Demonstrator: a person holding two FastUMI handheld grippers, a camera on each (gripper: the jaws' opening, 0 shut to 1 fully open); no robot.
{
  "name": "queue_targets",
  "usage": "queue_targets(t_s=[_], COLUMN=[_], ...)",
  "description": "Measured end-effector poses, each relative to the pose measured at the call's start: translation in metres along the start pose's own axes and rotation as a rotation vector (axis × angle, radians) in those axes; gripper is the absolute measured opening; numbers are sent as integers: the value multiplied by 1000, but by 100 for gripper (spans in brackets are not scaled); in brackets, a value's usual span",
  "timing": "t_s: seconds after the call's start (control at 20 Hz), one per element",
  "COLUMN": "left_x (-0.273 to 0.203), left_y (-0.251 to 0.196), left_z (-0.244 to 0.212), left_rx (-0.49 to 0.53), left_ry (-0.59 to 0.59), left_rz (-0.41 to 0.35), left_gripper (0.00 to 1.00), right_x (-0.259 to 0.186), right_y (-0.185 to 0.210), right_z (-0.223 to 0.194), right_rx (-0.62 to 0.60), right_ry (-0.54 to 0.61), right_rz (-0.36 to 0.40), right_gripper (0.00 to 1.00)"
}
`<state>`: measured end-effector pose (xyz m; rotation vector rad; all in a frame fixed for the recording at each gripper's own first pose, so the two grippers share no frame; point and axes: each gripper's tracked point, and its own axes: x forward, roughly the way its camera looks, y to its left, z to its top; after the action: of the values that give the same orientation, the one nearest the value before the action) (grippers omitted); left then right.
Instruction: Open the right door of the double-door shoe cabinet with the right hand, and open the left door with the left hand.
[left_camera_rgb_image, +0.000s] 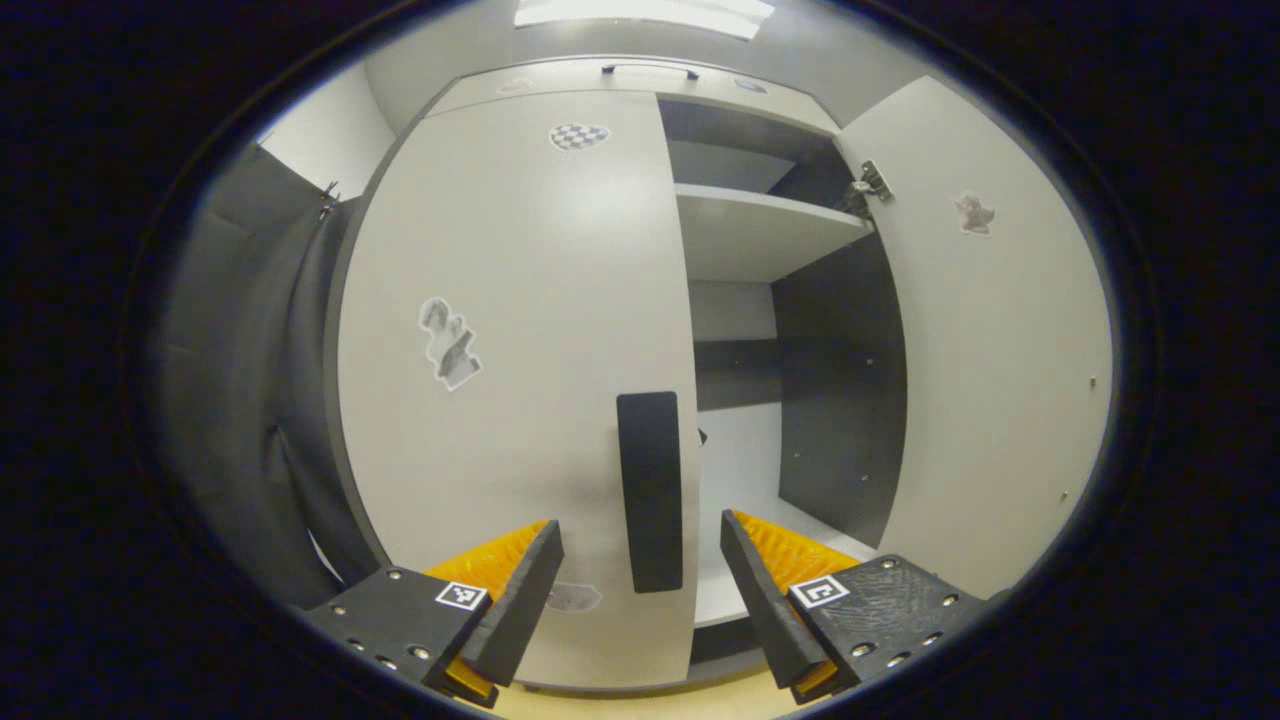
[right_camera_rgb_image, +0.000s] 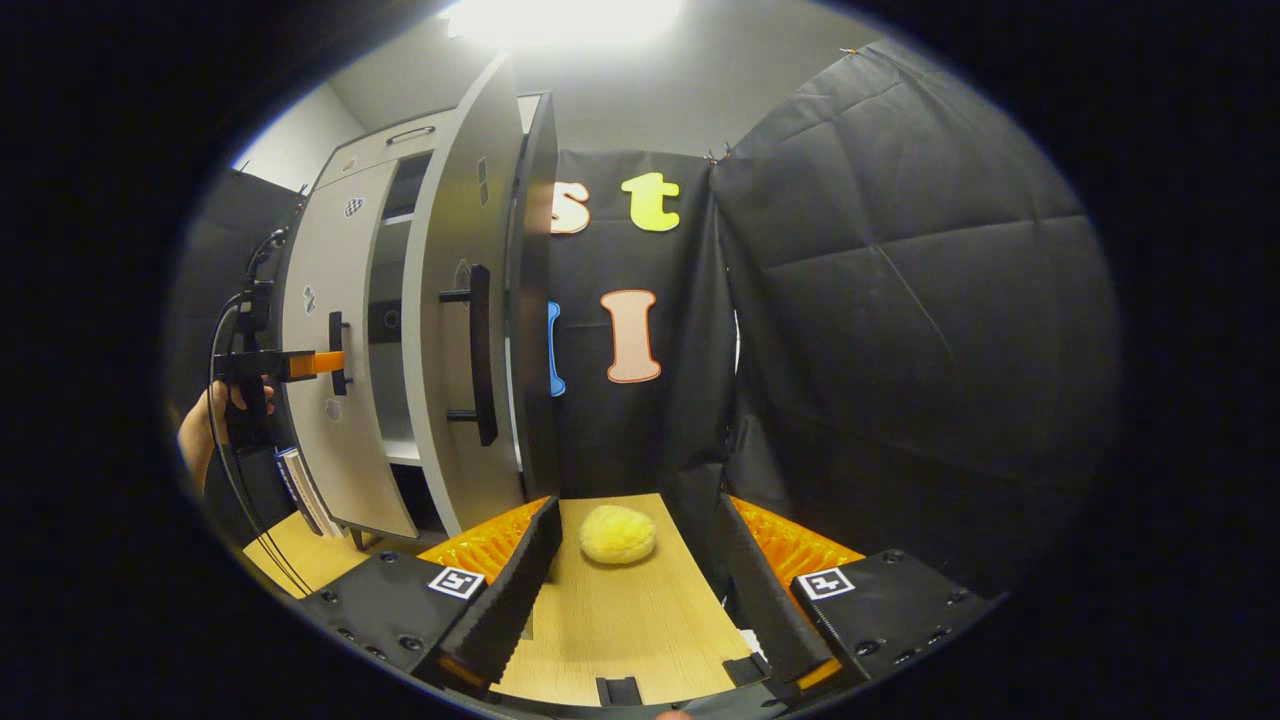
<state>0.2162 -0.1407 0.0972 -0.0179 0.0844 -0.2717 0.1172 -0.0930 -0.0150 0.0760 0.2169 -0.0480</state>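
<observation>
Shoe cabinet (left_camera_rgb_image: 600, 75): fills the centre of the left gripper view; in the right gripper view it stands at the left of the frame on a wooden floor (right_camera_rgb_image: 620, 610).
Right door (left_camera_rgb_image: 1000, 330): swung wide open at the right of the left gripper view; in the right gripper view it is seen edge-on at centre left, its dark bar handle (right_camera_rgb_image: 482, 355) facing the camera.
Left door (left_camera_rgb_image: 510, 350): closed or very nearly so, at centre left of the left gripper view, with stickers on its face.
Left door handle (left_camera_rgb_image: 650, 490): a dark upright bar at lower centre, along the door's inner edge.
Left claw (left_camera_rgb_image: 640, 580): fingers spread wide at the bottom of the frame, one on either side of the handle's lower end, neither visibly touching it. In the right gripper view it shows far left, held level by a hand (right_camera_rgb_image: 205, 425), tips at the handle.
Right claw (right_camera_rgb_image: 640, 580): open wide at the bottom of its frame, holding nothing, pointed past the open door toward the black booth wall.
Cabinet interior: a pale shelf (left_camera_rgb_image: 760, 230) at upper centre and a pale lower board (left_camera_rgb_image: 740, 480), dark side panel; the visible compartments are bare.
Floor: a yellow rounded lump (right_camera_rgb_image: 618, 533) lies between the right claw's fingers, farther off.
</observation>
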Motion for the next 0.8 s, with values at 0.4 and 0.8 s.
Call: queue_targets(t_s=[0.4,0.8], left_x=[30,28], left_y=[8,-5], left_z=[2,-1], left_rx=[-5,-27], left_ry=[19,40], left_rz=[39,-5], left_gripper=[70,20], right_x=[-6,-6], right_y=[-12,-9], right_z=[-8,-16], right_rx=[-32,-21], right_ry=[19,38], right_rz=[-42,-32], right_gripper=[97,97])
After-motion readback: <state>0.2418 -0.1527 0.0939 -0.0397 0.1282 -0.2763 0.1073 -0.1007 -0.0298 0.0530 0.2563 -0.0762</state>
